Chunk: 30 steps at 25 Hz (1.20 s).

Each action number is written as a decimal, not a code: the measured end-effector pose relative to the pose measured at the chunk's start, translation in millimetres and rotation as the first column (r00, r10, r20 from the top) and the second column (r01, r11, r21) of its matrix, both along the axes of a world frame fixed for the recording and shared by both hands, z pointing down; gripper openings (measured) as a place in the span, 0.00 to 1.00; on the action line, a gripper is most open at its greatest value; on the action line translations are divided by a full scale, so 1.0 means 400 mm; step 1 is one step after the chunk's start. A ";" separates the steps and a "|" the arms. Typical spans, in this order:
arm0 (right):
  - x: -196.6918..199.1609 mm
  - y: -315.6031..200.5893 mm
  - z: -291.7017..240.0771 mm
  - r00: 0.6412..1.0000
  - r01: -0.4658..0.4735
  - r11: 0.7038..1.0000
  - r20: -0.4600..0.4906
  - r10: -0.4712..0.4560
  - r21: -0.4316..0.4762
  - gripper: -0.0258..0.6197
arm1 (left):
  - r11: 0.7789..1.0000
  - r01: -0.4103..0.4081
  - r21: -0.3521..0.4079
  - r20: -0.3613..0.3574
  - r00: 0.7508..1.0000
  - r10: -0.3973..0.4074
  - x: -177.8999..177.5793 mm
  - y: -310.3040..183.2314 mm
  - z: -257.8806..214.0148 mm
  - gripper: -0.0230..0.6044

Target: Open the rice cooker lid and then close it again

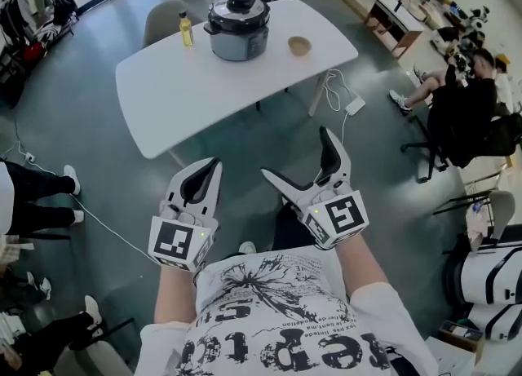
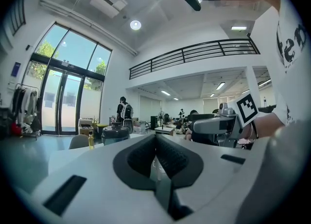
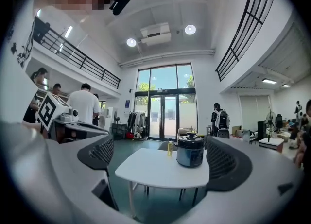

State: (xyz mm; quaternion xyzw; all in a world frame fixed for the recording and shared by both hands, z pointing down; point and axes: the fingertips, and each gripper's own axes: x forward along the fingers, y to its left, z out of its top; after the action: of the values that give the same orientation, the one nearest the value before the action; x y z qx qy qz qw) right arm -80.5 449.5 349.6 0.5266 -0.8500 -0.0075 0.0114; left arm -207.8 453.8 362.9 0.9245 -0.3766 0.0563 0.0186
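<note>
Standing well back from the white table (image 1: 188,93), with a stretch of open grey floor (image 1: 106,150) between. Low at the near left, left gripper (image 1: 212,166), jaws clenched together on nothing. Just beside it and apart, right gripper (image 1: 295,152), jaws released and spread wide with nothing caught in them; through that gap, in the right gripper view, table and cooker far off. On the far part of the tabletop, close to the far edge, rice cooker (image 1: 238,25), lid down, well apart from both grippers. Just left of it, a small yellow bottle (image 1: 187,30); to its right, near the right-hand edge, a small wooden bowl (image 1: 299,45). Toward the grippers, the table's long near edge, rounded at the near-left corner. Behind the far-left edge, a grey chair (image 1: 161,15). By the right end, a white cable with adapter (image 1: 354,106) lying on the floor. Further right, a seated person (image 1: 461,101) in black; at the left margin, another person's legs (image 1: 37,195).
</note>
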 end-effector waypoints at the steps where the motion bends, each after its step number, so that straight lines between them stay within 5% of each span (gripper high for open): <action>1: 0.013 -0.027 0.003 1.000 0.010 1.000 -0.006 -0.010 0.003 0.96 | 1.000 0.008 0.003 0.004 1.000 -0.008 0.015 -0.024 0.003 0.06; 12: 0.255 -0.489 0.016 0.983 0.183 0.983 0.006 -0.183 -0.010 0.96 | 0.983 0.177 0.038 0.022 0.984 -0.178 0.267 -0.431 -0.007 0.06; 21: 0.442 -0.849 0.050 0.929 0.367 0.930 -0.031 -0.368 -0.039 0.95 | 0.947 0.310 0.089 0.022 0.949 -0.313 0.503 -0.748 -0.006 0.06; 30: 0.460 -1.097 0.052 0.874 0.482 0.873 -0.026 -0.485 -0.074 0.94 | 0.915 0.398 0.061 0.066 0.913 -0.402 0.529 -0.963 0.007 0.06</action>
State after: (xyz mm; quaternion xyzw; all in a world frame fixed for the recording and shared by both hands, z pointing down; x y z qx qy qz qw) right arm 103.5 10.5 370.4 0.2966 -0.9539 0.0061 0.0452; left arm 3.8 68.5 365.5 0.8252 -0.5594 0.0781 -0.0060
